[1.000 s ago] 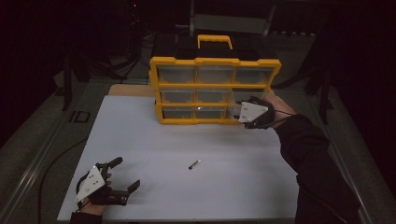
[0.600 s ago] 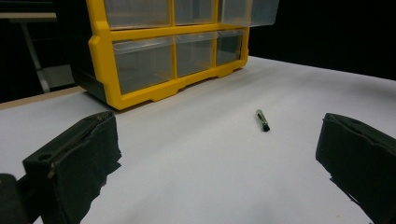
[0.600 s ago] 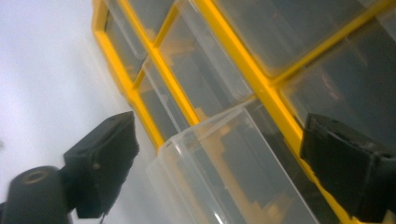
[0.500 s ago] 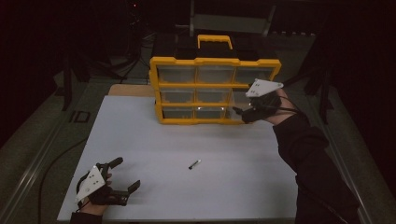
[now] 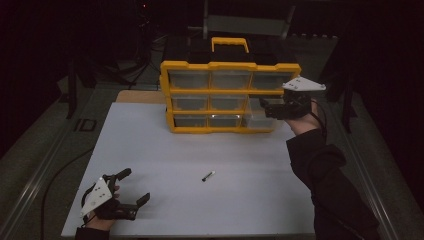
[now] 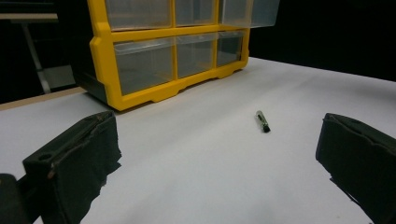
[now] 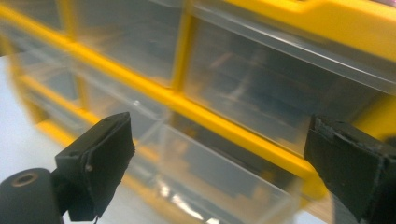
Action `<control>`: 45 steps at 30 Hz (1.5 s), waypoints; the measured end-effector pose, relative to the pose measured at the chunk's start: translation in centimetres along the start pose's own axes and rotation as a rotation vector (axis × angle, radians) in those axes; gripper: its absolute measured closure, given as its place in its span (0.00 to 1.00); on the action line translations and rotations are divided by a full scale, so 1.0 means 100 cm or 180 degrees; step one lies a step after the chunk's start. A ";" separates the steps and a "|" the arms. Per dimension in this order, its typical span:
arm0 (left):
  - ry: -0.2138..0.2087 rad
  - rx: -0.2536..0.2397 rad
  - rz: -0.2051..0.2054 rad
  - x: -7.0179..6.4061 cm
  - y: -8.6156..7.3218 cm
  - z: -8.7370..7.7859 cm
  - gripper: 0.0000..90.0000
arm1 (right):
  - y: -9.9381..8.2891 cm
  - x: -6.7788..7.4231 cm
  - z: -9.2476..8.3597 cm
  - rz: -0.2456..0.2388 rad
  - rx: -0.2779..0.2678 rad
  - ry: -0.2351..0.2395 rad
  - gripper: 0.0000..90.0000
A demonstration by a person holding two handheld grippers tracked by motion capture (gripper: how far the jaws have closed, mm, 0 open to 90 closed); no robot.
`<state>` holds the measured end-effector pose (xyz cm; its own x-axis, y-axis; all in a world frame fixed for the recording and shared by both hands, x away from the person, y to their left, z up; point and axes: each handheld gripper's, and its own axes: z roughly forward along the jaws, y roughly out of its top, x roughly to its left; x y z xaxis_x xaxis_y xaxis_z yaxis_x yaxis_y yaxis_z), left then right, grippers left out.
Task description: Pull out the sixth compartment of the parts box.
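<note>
While the right claw (image 5: 267,107) gapes, the pulled-out drawer (image 5: 257,112) overhangs.

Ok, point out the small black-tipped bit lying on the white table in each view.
High view: the bit lies on the white table, near centre, in front of the yellow drawer cabinet.
Left gripper view: right of centre, between the open jaws.
Right gripper view: not in it.
Shared landmark: the yellow drawer cabinet.

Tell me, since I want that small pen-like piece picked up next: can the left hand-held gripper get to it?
Probably yes. The left hand-held gripper is open, and bare white table lies between it and the small piece.
</note>
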<state>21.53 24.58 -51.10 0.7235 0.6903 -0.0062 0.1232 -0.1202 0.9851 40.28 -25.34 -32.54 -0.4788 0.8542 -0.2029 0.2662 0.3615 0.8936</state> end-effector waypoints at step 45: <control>0.0006 0.0028 0.0013 -0.001 0.000 0.002 0.00 | -0.085 0.013 -0.054 0.0466 -0.0324 -0.0167 0.09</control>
<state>21.56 24.38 -51.09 0.7228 0.6911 -0.0019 0.1263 -0.1294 0.9835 32.84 -29.33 -38.23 -0.3962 0.9142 -0.0858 0.2426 0.1944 0.9504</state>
